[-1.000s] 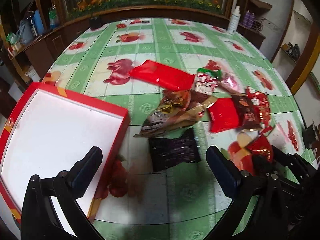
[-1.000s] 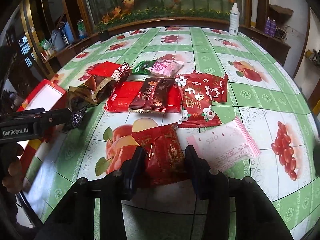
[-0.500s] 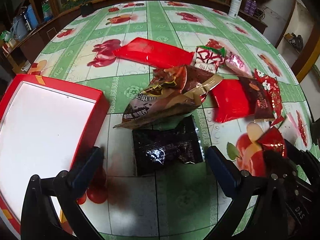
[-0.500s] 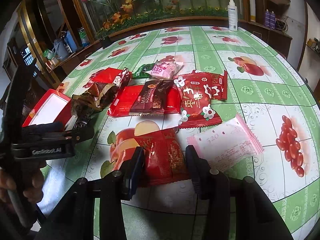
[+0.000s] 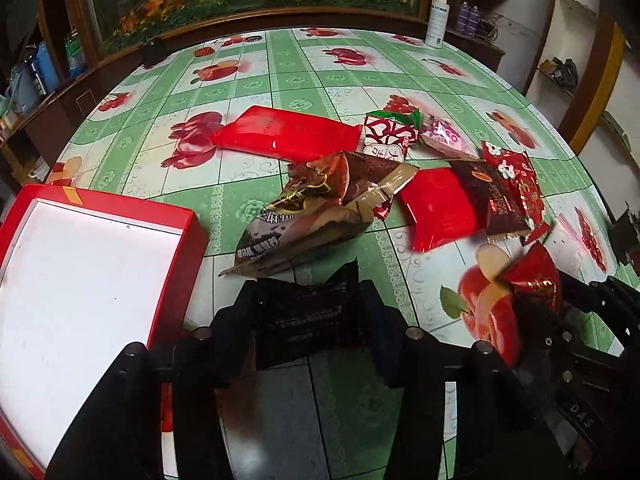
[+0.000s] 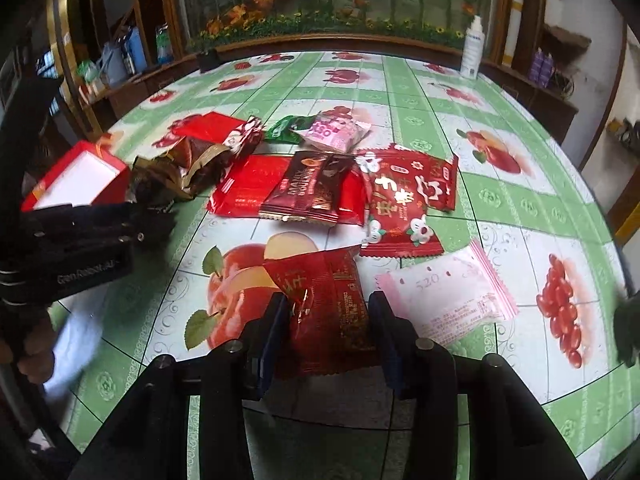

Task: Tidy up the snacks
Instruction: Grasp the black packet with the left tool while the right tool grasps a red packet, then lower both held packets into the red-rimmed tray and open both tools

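On the green fruit-print tablecloth (image 5: 304,80), the left gripper (image 5: 306,312) has just been closing and its jaws now pinch a black snack packet (image 5: 308,312), just beside the red box (image 5: 172,280) with its white inside. Close by, the right gripper (image 6: 328,316) has just been narrowing too, squeezing a red snack packet (image 6: 328,308) beside a pale pink packet (image 6: 448,296).

green-and-white checked tablecloth (image 5: 304,80) with red fruit prints, red box (image 5: 192,240) with white inside, black packet (image 5: 308,320)
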`<state>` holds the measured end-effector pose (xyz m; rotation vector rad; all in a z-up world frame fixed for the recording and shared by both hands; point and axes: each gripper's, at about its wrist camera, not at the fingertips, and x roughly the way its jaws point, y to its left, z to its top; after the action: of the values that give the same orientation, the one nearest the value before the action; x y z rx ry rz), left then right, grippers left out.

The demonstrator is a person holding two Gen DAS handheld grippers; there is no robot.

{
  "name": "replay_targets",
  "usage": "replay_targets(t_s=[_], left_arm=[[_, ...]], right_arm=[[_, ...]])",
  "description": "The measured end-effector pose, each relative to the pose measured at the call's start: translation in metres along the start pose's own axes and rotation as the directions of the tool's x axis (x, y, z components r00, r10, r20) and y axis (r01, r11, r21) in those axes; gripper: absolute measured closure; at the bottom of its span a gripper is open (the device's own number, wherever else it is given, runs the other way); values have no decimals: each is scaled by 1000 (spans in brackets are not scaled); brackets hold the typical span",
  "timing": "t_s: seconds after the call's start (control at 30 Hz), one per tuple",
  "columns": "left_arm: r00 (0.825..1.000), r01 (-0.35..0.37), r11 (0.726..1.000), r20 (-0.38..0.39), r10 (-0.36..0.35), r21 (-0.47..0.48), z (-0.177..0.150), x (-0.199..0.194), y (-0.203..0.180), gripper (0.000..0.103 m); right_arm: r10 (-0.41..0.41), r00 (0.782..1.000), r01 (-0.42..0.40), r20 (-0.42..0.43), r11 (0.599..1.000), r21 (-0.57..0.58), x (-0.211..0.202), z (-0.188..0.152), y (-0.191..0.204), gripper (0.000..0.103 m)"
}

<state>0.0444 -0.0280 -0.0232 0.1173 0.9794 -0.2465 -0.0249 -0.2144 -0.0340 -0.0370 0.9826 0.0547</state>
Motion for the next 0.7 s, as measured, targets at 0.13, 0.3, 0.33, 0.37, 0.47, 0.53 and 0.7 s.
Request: replay_targets(t_s=[0.13,0.3,0.33,0.37,0.47,0.53,0.7], left_arm=[[999,39,999,9,-40,32,-10,-8,-1,65],[996,92,994,10,-93,56,-25,-20,-4,66],[994,111,992,9,-111,57,-29,-24,-3,66],[993,119,991,12,-120,58,-31,-28,-2,66],[990,134,989,32,-137,63,-39,-43,1,66],[987,152,986,45,-155,63,-45,-56,4,66],[981,136,988,127,-144,67,-52,-97,24,66]], right_arm=[[-10,1000,10,3,1000,-5,-1,0,2,65],[18,1000,-18,-3,1000,-5,-4,-2,7,66],[29,1000,-29,-5,1000,-4,-5,-2,8,67],[51,999,-51,-9,999,-2,-6,-3,11,68],[103,995,-104,-9,995,-6,-11,-4,21,68],[129,992,-129,-14,991,-22,-14,-3,32,68],[212,977,-212,-3,977,-37,-24,4,61,68]])
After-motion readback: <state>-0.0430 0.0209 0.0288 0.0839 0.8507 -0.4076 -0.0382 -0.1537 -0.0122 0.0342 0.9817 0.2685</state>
